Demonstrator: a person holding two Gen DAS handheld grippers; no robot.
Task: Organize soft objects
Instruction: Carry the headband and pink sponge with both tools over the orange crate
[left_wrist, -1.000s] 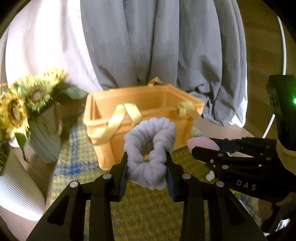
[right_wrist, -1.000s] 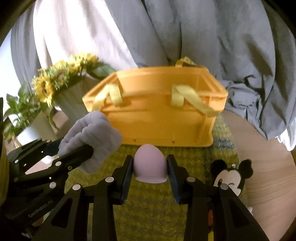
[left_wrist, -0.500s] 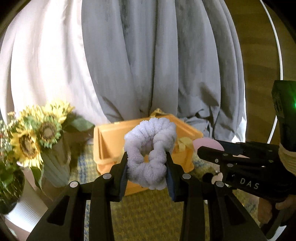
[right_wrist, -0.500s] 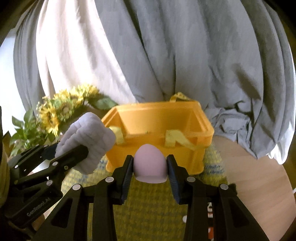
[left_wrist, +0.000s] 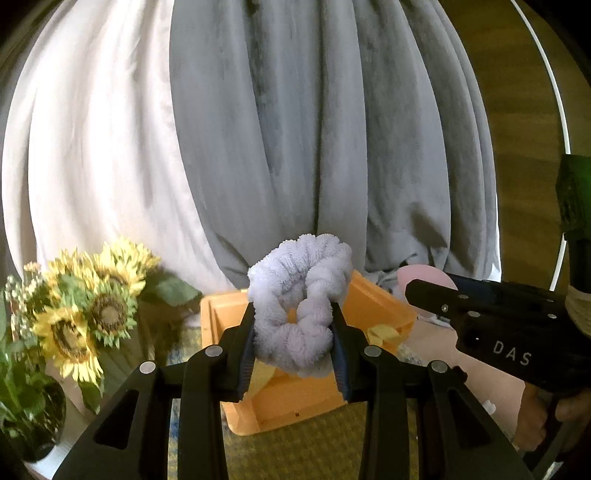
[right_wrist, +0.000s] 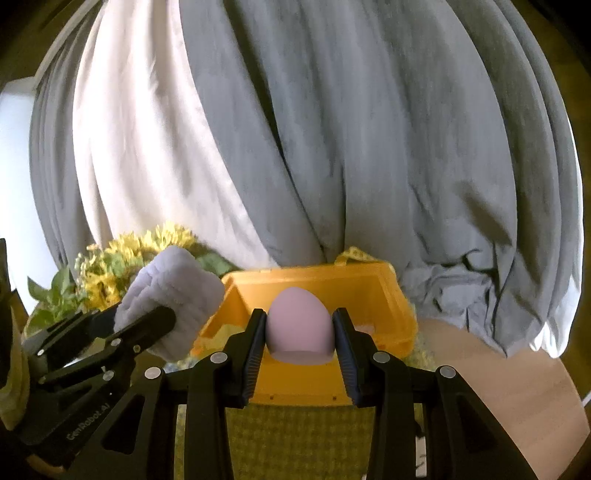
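Both claws higher, scrunchie (left_wrist: 299, 306) clamped between.

I am looking at a home room: grey curtains (left_wrist: 332, 129) hanging behind, sunflowers (left_wrist: 85, 317) standing beside an orange basket (right_wrist: 373, 376) on a woven mat (right_wrist: 295, 435).

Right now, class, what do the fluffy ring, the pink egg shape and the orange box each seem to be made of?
Fluffy ring: pale lilac terry-like cloth, nubbly pile, matte.
Pink egg shape: probably soft foam or silicone; smooth, matte, flat-cut base.
Orange box: likely moulded plastic; rigid straight walls, slight sheen.
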